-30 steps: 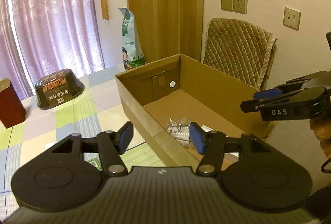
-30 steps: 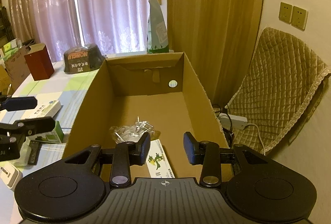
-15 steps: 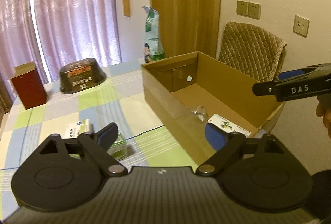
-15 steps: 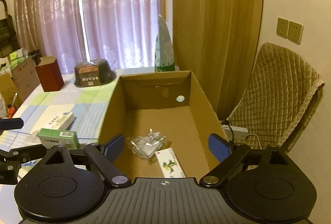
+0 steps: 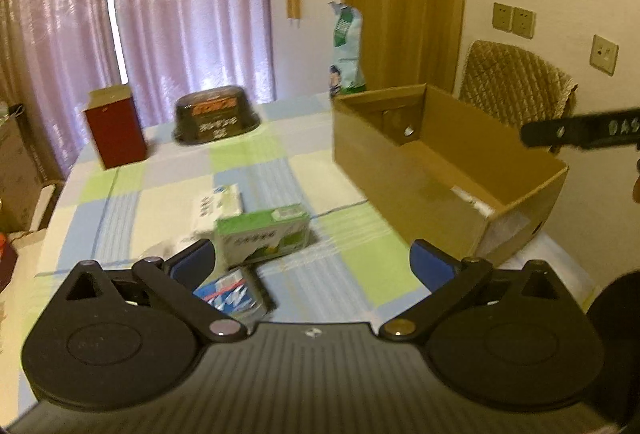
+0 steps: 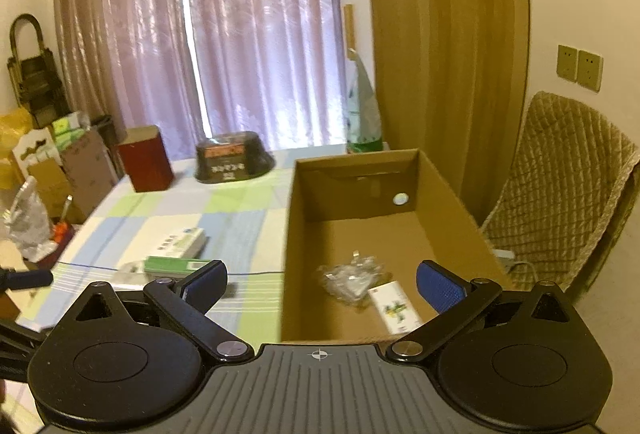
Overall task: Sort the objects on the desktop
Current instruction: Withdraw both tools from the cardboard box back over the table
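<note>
An open cardboard box [image 5: 404,169] [image 6: 296,234] stands on the right side of the checked table. Inside it lie a clear plastic packet [image 6: 350,280] and a small white carton [image 6: 394,308]. On the table left of the box are a green carton [image 5: 262,236] [image 6: 172,265], a white carton [image 5: 218,203] [image 6: 180,240] and a blue-and-white pack [image 5: 232,296]. My left gripper [image 5: 312,266] hangs open over the table, just short of the green carton. My right gripper [image 6: 322,284] is open above the box's near end, holding nothing.
At the back of the table stand a dark red box [image 5: 116,129] [image 6: 146,157], a black bowl-shaped tub [image 5: 216,117] [image 6: 234,155] and a tall green-and-white bag [image 5: 346,49] [image 6: 362,113]. A quilted chair [image 6: 560,189] is right of the box. Cartons and clutter [image 6: 48,161] crowd the floor at left.
Both grippers have opened wide and pulled back and up from the box. The left one has swung left, so the cartons on the table now lie in front of it.
</note>
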`<action>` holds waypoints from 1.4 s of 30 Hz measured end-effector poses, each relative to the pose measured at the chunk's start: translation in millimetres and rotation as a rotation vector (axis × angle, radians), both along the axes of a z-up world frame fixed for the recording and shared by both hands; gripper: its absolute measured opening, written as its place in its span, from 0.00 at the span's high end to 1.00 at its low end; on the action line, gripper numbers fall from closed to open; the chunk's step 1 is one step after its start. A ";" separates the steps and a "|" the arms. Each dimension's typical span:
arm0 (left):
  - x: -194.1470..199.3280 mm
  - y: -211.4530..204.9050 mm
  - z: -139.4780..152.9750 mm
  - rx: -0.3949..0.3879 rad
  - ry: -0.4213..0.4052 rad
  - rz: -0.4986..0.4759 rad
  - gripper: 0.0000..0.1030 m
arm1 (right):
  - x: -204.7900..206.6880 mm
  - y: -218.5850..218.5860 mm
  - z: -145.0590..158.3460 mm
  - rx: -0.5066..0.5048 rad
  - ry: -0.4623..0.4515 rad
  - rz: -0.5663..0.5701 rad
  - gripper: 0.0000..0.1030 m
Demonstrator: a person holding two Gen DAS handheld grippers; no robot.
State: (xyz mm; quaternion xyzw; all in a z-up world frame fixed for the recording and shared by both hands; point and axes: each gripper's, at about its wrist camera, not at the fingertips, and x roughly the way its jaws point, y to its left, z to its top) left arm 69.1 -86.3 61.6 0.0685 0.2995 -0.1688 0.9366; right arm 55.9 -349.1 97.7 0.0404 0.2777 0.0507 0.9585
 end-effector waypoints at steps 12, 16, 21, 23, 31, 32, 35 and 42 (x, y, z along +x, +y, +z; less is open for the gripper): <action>-36.6 60.0 -32.2 0.061 0.066 0.109 0.01 | -32.1 50.7 -34.4 0.168 0.042 0.089 0.00; -38.7 71.3 -42.1 0.070 0.092 0.132 0.01 | -37.0 68.2 -43.8 0.152 0.050 0.139 0.00; -40.6 76.3 -47.6 0.075 0.100 0.139 0.01 | -36.9 79.9 -53.6 0.107 0.055 0.167 0.00; -41.8 77.1 -48.2 0.074 0.104 0.139 0.01 | -36.8 82.6 -56.0 0.102 0.061 0.168 0.00; -45.6 76.3 -47.4 0.088 0.107 0.130 0.01 | -41.6 83.4 -59.6 0.102 0.062 0.163 0.00; -46.4 76.0 -47.1 0.089 0.107 0.129 0.01 | -42.0 83.2 -59.6 0.102 0.063 0.161 0.00; -48.1 76.3 -46.5 0.093 0.116 0.124 0.01 | -42.3 83.5 -60.2 0.097 0.067 0.161 0.00; -41.9 77.3 -55.9 0.075 0.134 0.120 0.01 | -42.4 83.2 -63.6 0.086 0.086 0.159 0.00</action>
